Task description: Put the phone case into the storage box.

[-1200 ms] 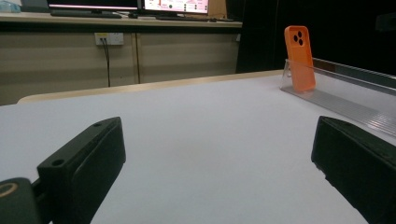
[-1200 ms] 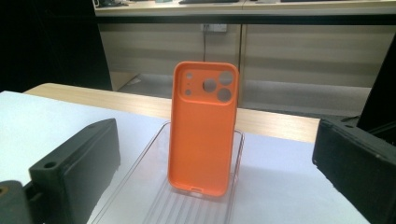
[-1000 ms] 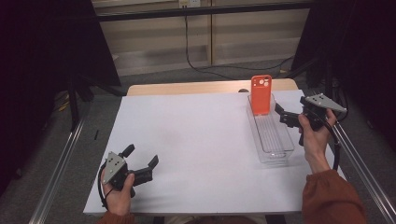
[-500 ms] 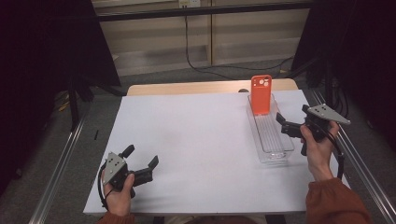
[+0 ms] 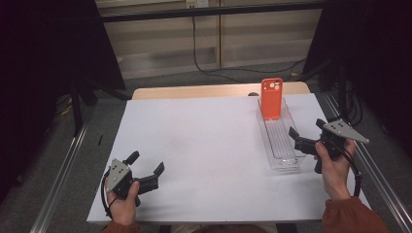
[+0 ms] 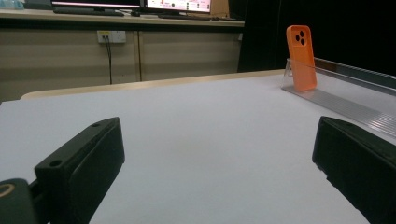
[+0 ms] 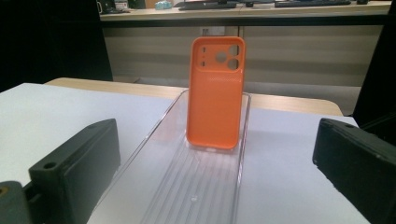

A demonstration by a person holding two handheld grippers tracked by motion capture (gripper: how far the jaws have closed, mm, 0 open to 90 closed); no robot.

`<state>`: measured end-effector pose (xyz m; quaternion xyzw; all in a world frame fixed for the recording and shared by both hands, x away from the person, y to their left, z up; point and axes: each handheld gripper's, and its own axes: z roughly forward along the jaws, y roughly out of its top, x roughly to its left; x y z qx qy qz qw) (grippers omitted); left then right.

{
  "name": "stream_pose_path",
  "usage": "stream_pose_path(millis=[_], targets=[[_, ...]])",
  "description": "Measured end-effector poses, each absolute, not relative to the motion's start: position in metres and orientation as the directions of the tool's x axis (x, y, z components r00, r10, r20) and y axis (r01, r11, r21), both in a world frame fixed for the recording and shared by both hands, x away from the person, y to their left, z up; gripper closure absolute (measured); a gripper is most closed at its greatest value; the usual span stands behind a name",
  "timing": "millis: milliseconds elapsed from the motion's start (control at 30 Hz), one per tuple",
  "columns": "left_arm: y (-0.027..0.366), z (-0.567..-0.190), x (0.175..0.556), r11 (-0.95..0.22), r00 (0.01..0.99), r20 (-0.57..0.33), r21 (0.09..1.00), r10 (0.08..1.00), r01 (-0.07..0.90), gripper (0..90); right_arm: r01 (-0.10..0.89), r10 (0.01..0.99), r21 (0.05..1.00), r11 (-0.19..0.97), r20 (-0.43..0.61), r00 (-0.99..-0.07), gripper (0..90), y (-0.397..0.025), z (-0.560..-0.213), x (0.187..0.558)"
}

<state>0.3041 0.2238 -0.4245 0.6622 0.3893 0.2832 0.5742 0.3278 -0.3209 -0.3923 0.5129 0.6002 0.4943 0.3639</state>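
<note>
Orange phone case (image 5: 271,98) | upright at far end of clear tray (image 5: 290,160), tabletop right | your right tongs (image 5: 308,138) wide open, empty, facing it | left tongs (image 5: 145,168) open, idle | step: likely approach; next: align jaws around case edges.

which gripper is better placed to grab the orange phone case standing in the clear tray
Right. The right gripper sits open beside the clear tray, and its view looks straight along the tray at the orange phone case. The left gripper, also open, is at the table's near left corner, far across the white surface.
</note>
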Motion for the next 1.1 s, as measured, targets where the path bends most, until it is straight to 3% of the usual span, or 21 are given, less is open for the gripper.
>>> stream_pose_path(millis=[1100], targets=[[0.228, -0.424, 0.297, -0.042, 0.519, -0.062, 0.982, 0.852, 0.186, 2.1, 0.245, 0.975, 0.969, -0.006, 0.060, -0.213, 0.8, -0.315, -0.417, 0.270]])
